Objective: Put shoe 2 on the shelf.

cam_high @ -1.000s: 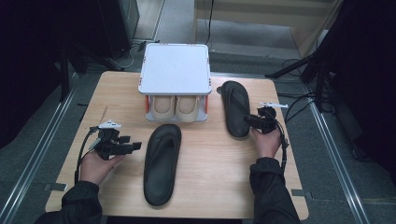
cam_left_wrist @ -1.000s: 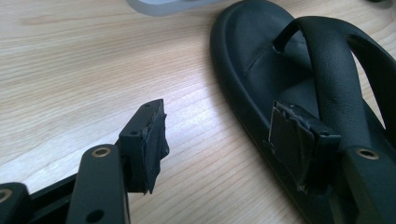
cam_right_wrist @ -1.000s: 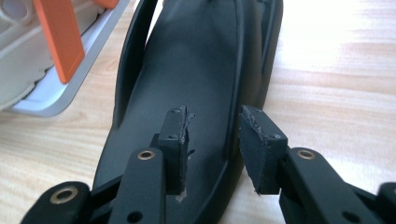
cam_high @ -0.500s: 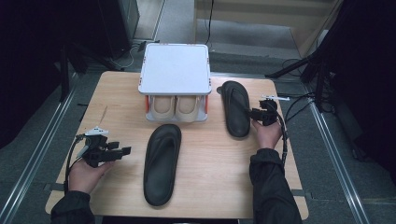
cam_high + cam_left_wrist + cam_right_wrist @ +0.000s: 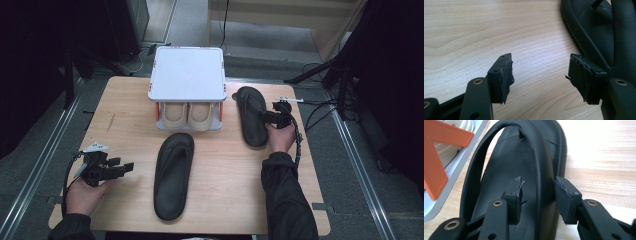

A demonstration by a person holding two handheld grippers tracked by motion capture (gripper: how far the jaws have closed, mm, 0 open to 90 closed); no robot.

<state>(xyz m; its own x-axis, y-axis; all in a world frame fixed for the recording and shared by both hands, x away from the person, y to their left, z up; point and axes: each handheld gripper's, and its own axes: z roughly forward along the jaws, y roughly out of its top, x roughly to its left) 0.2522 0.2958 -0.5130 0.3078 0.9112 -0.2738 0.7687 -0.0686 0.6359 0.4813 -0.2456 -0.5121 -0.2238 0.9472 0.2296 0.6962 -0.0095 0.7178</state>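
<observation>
No brand, label or readable writing is showing on any of the things; the right claw is sitting at about three o'clock on the surface, at the right edge of the far sandal; in the right gripper view the right claw is straddling the sandal's strap, one pad on each side of it; the jaws have just been closing a little and are standing partly apart, with a sliver of gap showing between each pad and the strap, so nothing is being clamped; the far sandal is lying flat just beside the white rack, at roughly two o'clock on the surface, its sole pointing toward twelve; the rack's orange brace is showing at nine o'clock in the right gripper view.

The left claw is hovering at about eight o'clock on the surface, pointing toward the near sandal but staying apart from it; in the left gripper view the left claw is standing wide apart with only bare wood between the pads; the near sandal is lying at one o'clock of that view, just beyond the right-hand pad; this sandal is lying near the middle of the surface, toward six o'clock, just in front of the rack; two pale slippers are tucked under the rack's white top.
</observation>
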